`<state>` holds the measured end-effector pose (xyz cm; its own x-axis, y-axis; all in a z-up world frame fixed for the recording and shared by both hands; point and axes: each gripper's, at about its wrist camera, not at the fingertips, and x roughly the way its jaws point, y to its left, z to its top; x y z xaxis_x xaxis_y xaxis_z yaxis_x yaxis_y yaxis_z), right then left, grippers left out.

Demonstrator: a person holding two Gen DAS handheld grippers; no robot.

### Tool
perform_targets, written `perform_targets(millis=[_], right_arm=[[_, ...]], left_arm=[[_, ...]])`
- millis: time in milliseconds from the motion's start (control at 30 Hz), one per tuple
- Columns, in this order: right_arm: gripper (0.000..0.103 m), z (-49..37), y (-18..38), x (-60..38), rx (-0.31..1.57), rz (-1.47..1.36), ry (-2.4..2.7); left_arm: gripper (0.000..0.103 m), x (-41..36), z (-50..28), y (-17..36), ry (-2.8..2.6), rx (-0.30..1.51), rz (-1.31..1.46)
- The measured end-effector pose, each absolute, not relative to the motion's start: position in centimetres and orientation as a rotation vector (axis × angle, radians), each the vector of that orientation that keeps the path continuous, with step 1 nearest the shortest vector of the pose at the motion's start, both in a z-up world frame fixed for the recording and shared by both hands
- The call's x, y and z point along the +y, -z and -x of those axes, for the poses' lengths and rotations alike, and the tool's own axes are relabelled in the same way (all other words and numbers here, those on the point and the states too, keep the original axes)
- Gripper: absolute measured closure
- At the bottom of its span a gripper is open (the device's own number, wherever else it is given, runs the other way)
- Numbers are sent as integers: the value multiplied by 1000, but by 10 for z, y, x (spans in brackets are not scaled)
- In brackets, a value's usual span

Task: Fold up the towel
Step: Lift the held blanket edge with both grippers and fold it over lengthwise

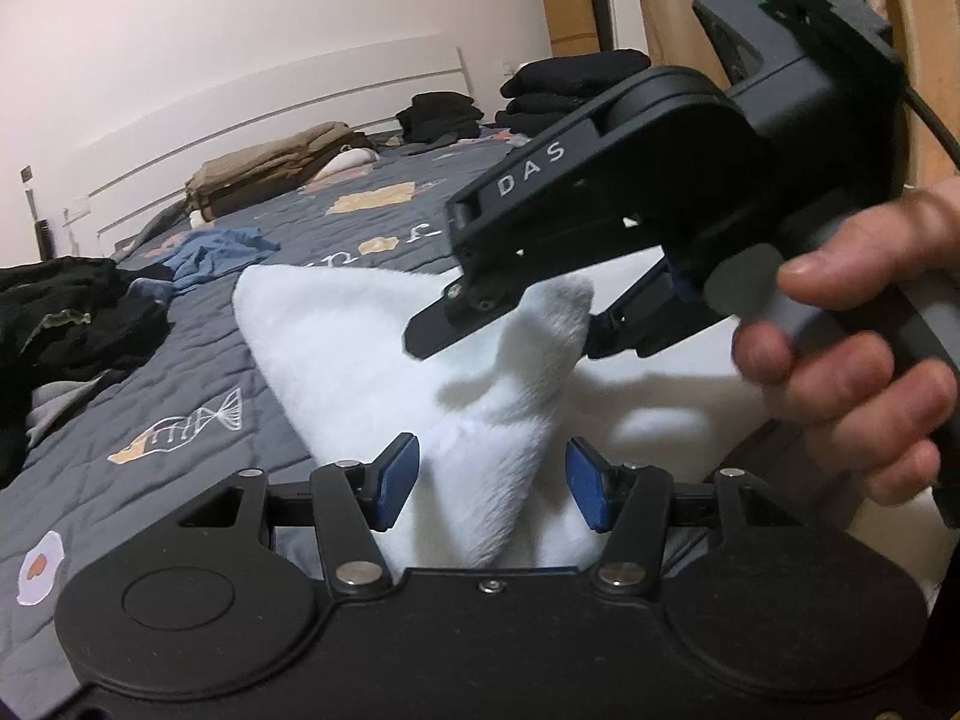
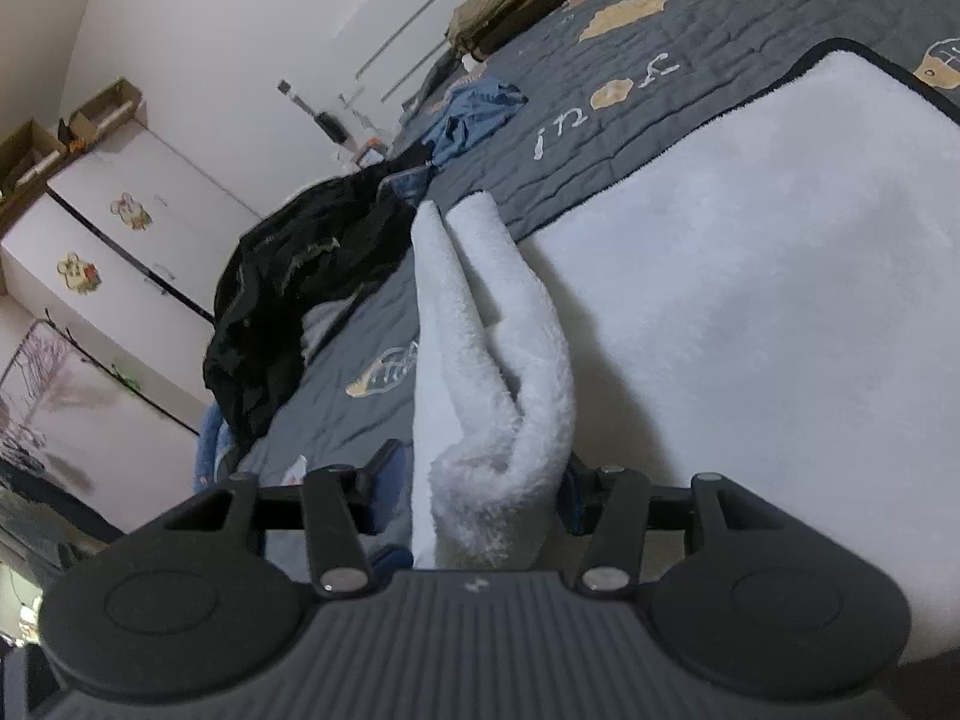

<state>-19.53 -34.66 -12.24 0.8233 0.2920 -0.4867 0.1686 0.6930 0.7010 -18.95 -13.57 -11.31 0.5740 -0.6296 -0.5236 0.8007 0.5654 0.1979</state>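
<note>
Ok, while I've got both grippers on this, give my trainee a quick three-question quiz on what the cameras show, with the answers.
1. True or false: the towel lies completely flat on the bed.
2. What sits between the fingers of the right gripper? A: a bunched fold of the towel. B: a pillow. C: nothing.
3. What colour are the pads on the left gripper?

Key: 1 false, part of it is lifted off the bed by both grippers. 2 A. 3 blue.
</note>
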Motion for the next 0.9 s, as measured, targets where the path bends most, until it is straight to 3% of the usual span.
perform_targets(millis=[133,233,900], right_arm=[[84,195,124,-349,599,-838,-42],[89,197,120,-350,567,-846,-39],[91,277,78,-409,308,-831,117]], left_arm=[[49,-130,190,114,849,416,-463],[48,-130,192,114,834,399,-481],[46,-179,220,112,843,255,-621]])
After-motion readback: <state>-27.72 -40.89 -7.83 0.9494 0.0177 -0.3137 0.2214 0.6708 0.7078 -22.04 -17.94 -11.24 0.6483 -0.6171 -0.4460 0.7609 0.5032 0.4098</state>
